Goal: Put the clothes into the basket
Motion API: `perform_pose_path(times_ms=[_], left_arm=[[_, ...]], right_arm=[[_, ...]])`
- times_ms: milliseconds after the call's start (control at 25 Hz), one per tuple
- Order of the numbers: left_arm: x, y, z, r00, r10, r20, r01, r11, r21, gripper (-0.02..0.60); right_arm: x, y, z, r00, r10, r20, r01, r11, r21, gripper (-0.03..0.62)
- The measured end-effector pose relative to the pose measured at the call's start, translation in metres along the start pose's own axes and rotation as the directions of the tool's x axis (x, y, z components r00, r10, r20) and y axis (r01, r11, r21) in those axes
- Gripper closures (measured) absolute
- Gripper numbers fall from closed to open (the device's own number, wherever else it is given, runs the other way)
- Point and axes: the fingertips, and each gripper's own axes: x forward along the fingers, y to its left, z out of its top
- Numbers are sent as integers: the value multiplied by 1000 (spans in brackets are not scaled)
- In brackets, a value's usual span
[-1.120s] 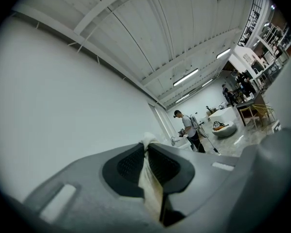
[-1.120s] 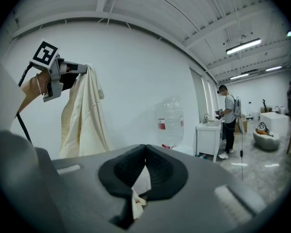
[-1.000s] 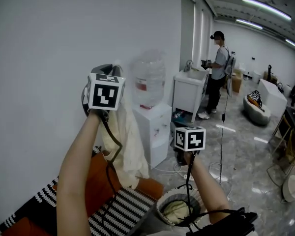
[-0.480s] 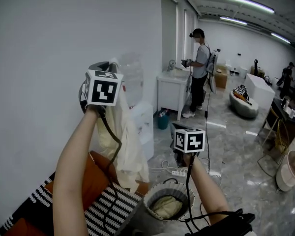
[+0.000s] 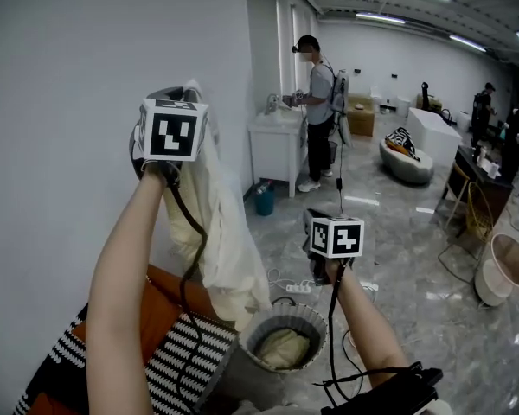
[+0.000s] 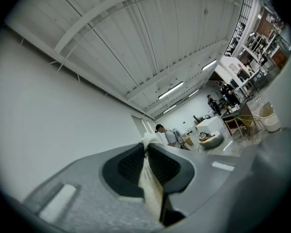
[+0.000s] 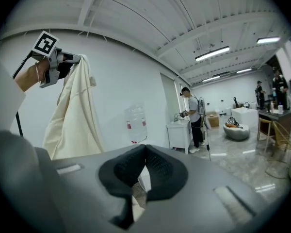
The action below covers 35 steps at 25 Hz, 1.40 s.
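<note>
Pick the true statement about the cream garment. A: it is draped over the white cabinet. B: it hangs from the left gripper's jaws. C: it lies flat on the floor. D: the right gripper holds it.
B: the left gripper pinches the top edge of the cream garment, which hangs down near the basket.

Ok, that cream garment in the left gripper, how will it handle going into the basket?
Probably floppy: the cream garment drapes in loose folds below the left gripper, pinched at one edge. Likely light, since that small pinch carries it. It may catch on the basket rim, as its hem hangs near it.
</note>
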Motion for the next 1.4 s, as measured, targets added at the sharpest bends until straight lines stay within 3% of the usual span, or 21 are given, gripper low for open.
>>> perform_pose_path(times_ms=[240,760,1000,1400], left_arm=[[-11,-20,25,993,-101,54,101,995,0,548],[25,-113,44,942,-294,163,306,951,-54,548],[26,-143,58,923,-336,188,351,935,-51,548],[28,-174,38,906,-388,170,405,911,-76,548]], right_arm=[[-41,5,3,998,-69,7,69,997,44,591],[-82,-71,-5,965,-259,35,254,961,110,591],[-98,-100,-10,949,-313,34,307,944,125,591],[-114,-123,-32,933,-359,6,354,921,166,591]])
